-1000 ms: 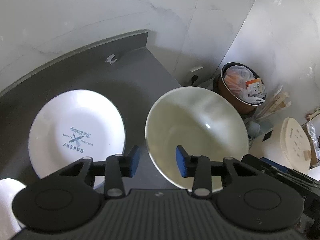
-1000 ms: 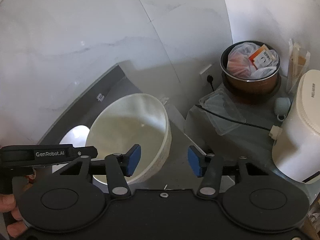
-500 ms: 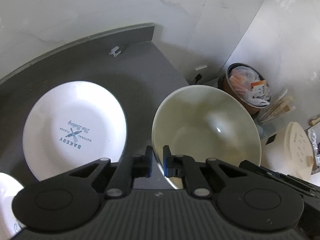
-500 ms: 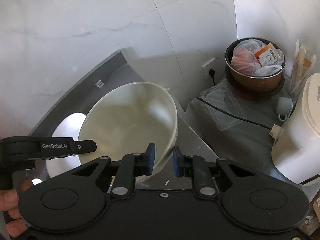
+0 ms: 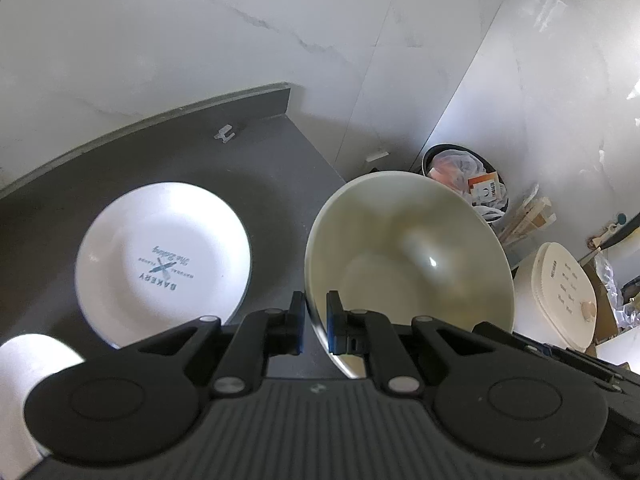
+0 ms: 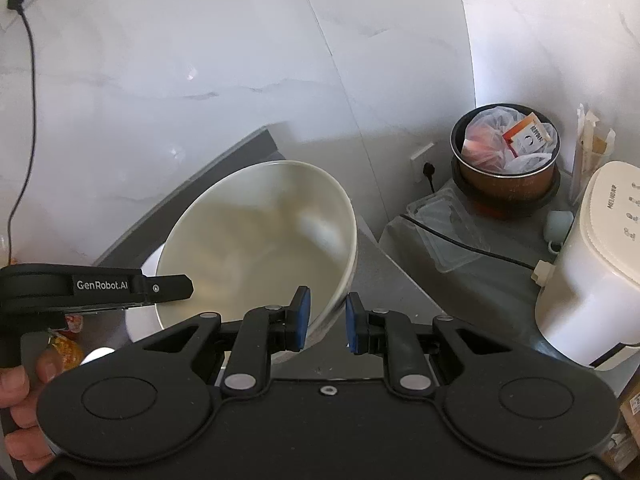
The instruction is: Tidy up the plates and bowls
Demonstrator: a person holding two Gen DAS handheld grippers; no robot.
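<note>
Left wrist: bowl (image 5: 408, 256) tilted, opening facing camera.

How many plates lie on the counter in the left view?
2: a printed plate left of the held bowl, and a plain plate at the lower-left edge. Others may be hidden.

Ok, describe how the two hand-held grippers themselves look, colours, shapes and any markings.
Both look alike. The left hand-held gripper has a matt black ribbed body, two round black discs, angular black linkage arms with silver pivot pins, and blue pads on its fingers. The right hand-held gripper matches. In the right view, the left one's side reads "GenRobot.AI" in white. No cables or sleeves show.
</note>
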